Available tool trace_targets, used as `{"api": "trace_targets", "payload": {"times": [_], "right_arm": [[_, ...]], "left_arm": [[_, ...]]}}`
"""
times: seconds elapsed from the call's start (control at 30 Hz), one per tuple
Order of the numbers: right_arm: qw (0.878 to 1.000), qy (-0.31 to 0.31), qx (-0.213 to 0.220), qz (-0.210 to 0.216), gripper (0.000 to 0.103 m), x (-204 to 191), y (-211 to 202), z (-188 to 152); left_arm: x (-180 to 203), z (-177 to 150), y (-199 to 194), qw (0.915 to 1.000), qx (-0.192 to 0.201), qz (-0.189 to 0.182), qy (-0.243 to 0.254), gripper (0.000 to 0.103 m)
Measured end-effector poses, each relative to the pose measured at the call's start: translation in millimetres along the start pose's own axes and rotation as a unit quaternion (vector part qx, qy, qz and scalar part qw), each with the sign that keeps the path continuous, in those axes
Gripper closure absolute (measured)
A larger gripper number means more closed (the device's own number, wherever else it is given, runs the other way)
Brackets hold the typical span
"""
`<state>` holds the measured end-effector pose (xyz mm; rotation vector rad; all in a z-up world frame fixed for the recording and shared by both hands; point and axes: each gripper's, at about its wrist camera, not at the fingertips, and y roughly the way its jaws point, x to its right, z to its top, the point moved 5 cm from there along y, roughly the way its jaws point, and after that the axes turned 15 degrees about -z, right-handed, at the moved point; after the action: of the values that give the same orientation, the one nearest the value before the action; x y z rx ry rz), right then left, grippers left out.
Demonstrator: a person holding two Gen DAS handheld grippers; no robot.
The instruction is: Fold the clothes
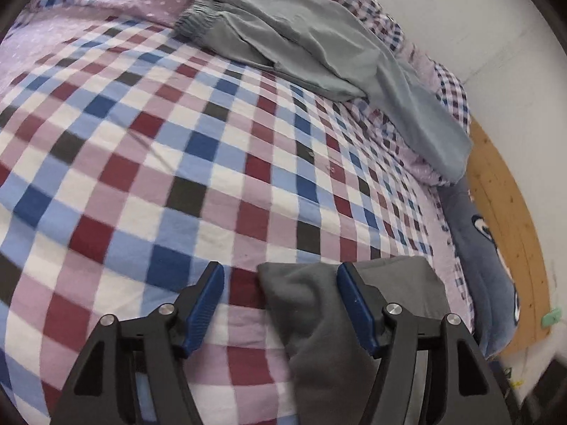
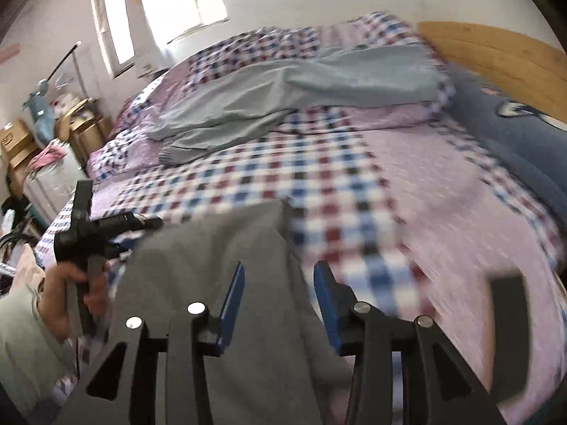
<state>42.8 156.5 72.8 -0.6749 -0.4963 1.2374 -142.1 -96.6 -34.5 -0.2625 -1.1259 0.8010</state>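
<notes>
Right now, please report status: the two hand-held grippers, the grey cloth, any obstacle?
Left hand-held gripper open, right hand-held gripper open. Dark grey garment lies between both pairs of jaws, not clamped. Light grey trousers lie far back on bed; nothing in the way.

The dark grey garment (image 1: 319, 318) runs off the bottom edge under the left gripper (image 1: 280, 304), so its full shape is lost. In the right wrist view the checked bedspread (image 2: 443, 212) smears with motion near the bed's right edge, and a dark upright shape (image 2: 508, 336) there is too blurred to identify
</notes>
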Motion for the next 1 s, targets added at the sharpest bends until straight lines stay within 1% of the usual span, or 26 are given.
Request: {"api": "trace_targets", "payload": {"times": [0.07, 0.13, 0.23, 0.3, 0.33, 0.37, 0.4, 0.43, 0.5, 0.53, 0.6, 0.63, 0.67, 0.7, 0.73, 0.77, 0.8, 0.83, 0.87, 0.9, 0.93, 1.0], "right_arm": [[1.000, -0.006, -0.018, 0.010, 0.059, -12.0, 31.0, 19.0], [0.999, -0.014, -0.048, 0.009, 0.060, -20.6, 66.2, 30.6], [0.996, -0.026, -0.079, -0.019, 0.060, -25.5, 111.7, 37.9], [0.995, -0.039, -0.092, -0.020, 0.060, -29.0, 126.7, 35.7], [0.994, -0.048, -0.097, -0.019, 0.067, -31.3, 133.3, 33.7], [0.993, -0.057, -0.103, -0.018, 0.077, -33.5, 139.9, 31.7], [0.992, -0.067, -0.105, -0.020, 0.088, -35.4, 144.6, 30.1], [0.991, -0.079, -0.101, -0.030, 0.090, -36.2, 144.5, 29.2], [0.989, -0.101, -0.091, -0.051, 0.092, -37.8, 144.4, 27.5], [0.988, -0.110, -0.087, -0.061, 0.092, -38.3, 144.0, 26.9], [0.986, -0.116, -0.077, -0.087, 0.092, -37.4, 140.7, 27.0], [0.984, -0.120, -0.069, -0.111, 0.092, -38.0, 136.5, 28.1], [0.982, -0.121, -0.060, -0.131, 0.092, -38.0, 131.3, 29.5], [0.982, -0.118, -0.051, -0.141, 0.092, -36.7, 123.9, 31.5], [0.982, -0.114, -0.043, -0.146, 0.092, -35.4, 116.3, 33.4], [0.984, -0.107, -0.036, -0.139, 0.091, -34.3, 107.6, 35.4], [0.985, -0.099, -0.029, -0.135, 0.087, -33.7, 97.0, 37.3], [0.987, -0.092, -0.021, -0.129, 0.081, -33.1, 86.5, 39.2], [0.989, -0.084, -0.011, -0.123, 0.077, -32.4, 76.5, 41.1], [0.991, -0.075, -0.001, -0.114, 0.063, -32.0, 66.0, 43.1], [0.992, -0.067, 0.011, -0.103, 0.051, -33.0, 55.8, 45.0], [0.994, -0.062, 0.028, -0.089, 0.047, -39.0, 43.8, 46.7]], "left_arm": [[5.3, -2.6, 4.2, 0.9996, -0.008, 0.014, 0.025, 0.041], [9.8, -5.5, 9.5, 0.9989, -0.016, 0.025, 0.037, 0.057], [13.6, -5.9, 13.0, 0.9982, -0.018, 0.032, 0.046, 0.072], [15.2, -5.1, 14.2, 0.9979, -0.019, 0.038, 0.050, 0.075], [16.3, -5.0, 14.7, 0.9976, -0.019, 0.040, 0.053, 0.077], [17.2, -4.4, 15.3, 0.9972, -0.019, 0.043, 0.057, 0.077], [18.3, -3.3, 16.1, 0.9968, -0.019, 0.047, 0.061, 0.080], [19.3, -2.3, 16.5, 0.9963, -0.017, 0.053, 0.065, 0.083], [21.2, -1.4, 15.9, 0.9949, -0.013, 0.068, 0.074, 0.084], [23.9, -2.4, 14.9, 0.9930, -0.013, 0.081, 0.085, 0.084], [31.5, -5.5, 12.2, 0.9868, -0.011, 0.114, 0.114, 0.084], [35.3, -7.0, 10.8, 0.9830, -0.010, 0.131, 0.129, 0.084], [38.6, -7.8, 8.7, 0.9803, -0.009, 0.141, 0.138, 0.084], [41.7, -8.2, 4.7, 0.9794, -0.006, 0.145, 0.141, 0.084], [44.9, -8.4, -0.5, 0.9790, -0.001, 0.146, 0.143, 0.083], [49.2, -8.7, -6.6, 0.9791, 0.003, 0.144, 0.144, 0.082], [54.2, -8.9, -13.5, 0.9797, 0.006, 0.138, 0.145, 0.075], [58.8, -9.9, -19.8, 0.9804, 0.010, 0.132, 0.145, 0.060], [64.4, -11.5, -26.1, 0.9813, 0.016, 0.123, 0.147, 0.052], [71.1, -13.2, -32.8, 0.9821, 0.022, 0.112, 0.150, 0.042], [79.2, -15.9, -39.7, 0.9825, 0.030, 0.102, 0.153, 0.036], [96.2, -21.1, -49.2, 0.9822, 0.047, 0.086, 0.160, 0.032]]}}
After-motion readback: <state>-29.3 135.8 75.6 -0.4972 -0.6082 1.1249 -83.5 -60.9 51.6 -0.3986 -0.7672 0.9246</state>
